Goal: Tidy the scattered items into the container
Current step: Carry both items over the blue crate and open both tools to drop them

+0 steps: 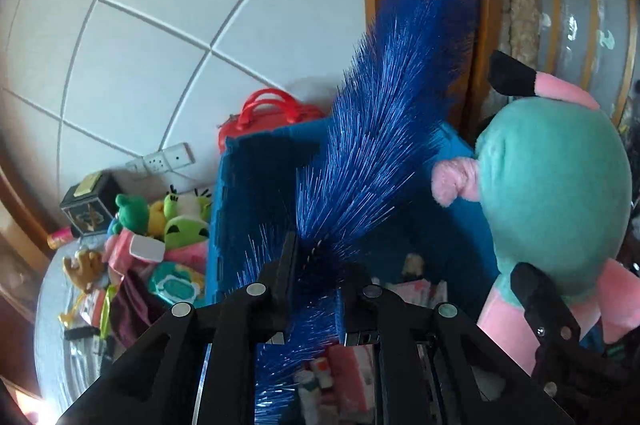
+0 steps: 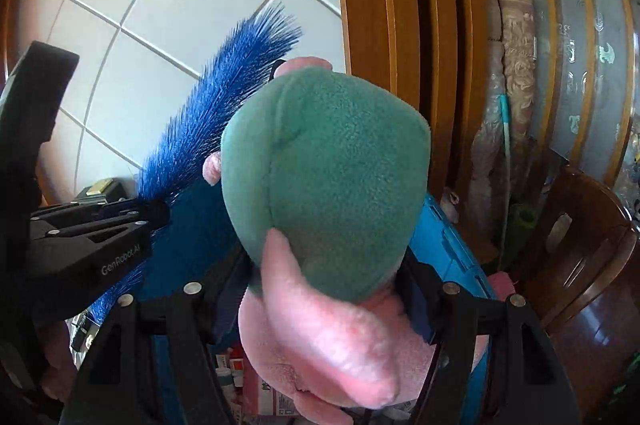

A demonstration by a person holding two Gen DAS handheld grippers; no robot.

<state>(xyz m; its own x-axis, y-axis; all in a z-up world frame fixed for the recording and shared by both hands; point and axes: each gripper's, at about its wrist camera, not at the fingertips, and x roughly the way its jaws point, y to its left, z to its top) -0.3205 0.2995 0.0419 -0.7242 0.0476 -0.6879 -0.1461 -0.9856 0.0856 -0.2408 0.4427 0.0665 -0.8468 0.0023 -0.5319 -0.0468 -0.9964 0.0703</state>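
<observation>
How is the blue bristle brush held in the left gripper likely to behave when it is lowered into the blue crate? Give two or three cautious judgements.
The blue bristle brush probably weighs little: the left gripper holds it upright near its base. Its fine bristles fan out, so they likely bend against the blue crate. It seems unlikely to roll.

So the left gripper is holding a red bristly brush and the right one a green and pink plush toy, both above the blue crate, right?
Not quite: the bristly brush in the left gripper is blue, not red, as the left wrist view shows. The right gripper does hold the green and pink plush toy above the blue crate.
</observation>
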